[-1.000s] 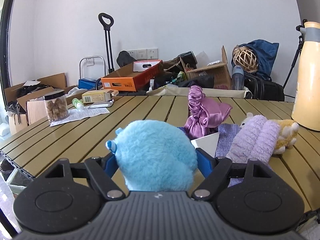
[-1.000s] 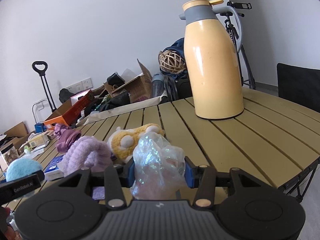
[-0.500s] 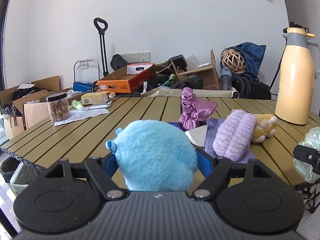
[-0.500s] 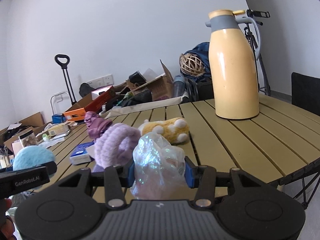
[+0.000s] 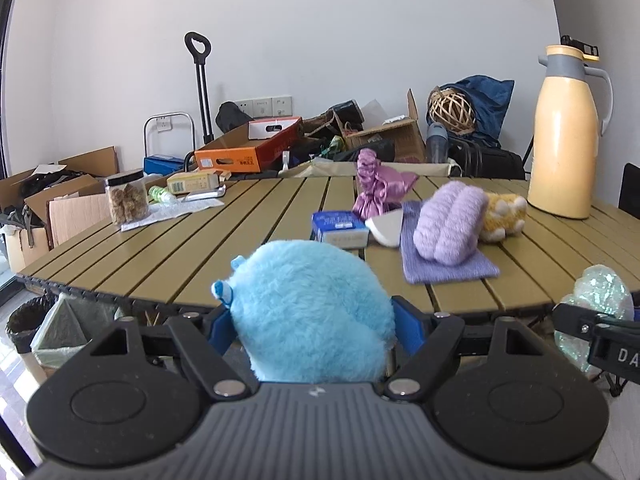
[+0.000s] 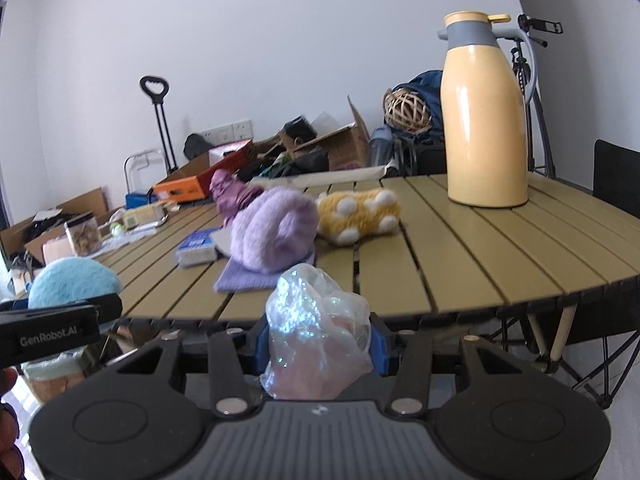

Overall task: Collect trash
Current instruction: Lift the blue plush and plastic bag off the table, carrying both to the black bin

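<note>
Left fingers [image 5: 314, 326] pinch a blue plush ball [image 5: 308, 312]; right fingers [image 6: 318, 344] pinch a crumpled plastic bag [image 6: 318, 336], both off the worktop [image 6: 460, 248]; binning likely follows.

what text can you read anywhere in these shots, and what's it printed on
"GenRobot.AI": on the side of the left gripper, seen from the right wrist view.
"DA", cut off by the picture's edge: on the right gripper, seen from the left wrist view.
Orange box: dark print, too blurred to read.
Blue-and-white packet: print too small to read.
Yellow-green carton: print too small to read.
</note>
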`<state>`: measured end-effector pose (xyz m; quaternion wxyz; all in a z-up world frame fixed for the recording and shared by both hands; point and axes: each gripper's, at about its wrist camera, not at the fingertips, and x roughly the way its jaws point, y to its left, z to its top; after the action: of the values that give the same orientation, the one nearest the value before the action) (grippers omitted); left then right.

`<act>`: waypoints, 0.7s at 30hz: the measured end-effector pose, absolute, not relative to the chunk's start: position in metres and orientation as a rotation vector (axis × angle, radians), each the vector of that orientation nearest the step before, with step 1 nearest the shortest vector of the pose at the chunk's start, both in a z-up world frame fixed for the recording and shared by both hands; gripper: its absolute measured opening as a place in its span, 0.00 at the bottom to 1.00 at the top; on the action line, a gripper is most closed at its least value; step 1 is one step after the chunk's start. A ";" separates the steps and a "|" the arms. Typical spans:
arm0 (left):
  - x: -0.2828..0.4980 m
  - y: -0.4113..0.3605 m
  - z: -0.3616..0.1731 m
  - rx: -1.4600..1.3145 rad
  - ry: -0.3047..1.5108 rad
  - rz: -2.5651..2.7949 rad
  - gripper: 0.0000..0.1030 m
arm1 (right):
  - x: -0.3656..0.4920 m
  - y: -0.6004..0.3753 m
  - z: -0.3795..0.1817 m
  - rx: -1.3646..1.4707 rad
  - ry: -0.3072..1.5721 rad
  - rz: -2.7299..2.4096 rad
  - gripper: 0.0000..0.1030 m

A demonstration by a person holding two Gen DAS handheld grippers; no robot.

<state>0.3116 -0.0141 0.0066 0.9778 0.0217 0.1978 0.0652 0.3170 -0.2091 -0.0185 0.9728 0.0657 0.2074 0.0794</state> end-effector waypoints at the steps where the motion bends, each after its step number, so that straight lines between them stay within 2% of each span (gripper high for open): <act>1: 0.307 -0.013 0.005 0.043 0.402 0.129 0.77 | 0.316 -0.209 -0.020 0.131 0.425 0.164 0.45; 21: 0.256 -0.010 -0.045 0.078 0.586 0.088 0.77 | 0.269 -0.189 -0.075 0.094 0.654 0.216 0.45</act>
<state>0.2564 -0.0104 -0.0454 0.9557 0.0383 0.2886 0.0432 0.2690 -0.1892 -0.0754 0.9402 0.0460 0.3206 0.1056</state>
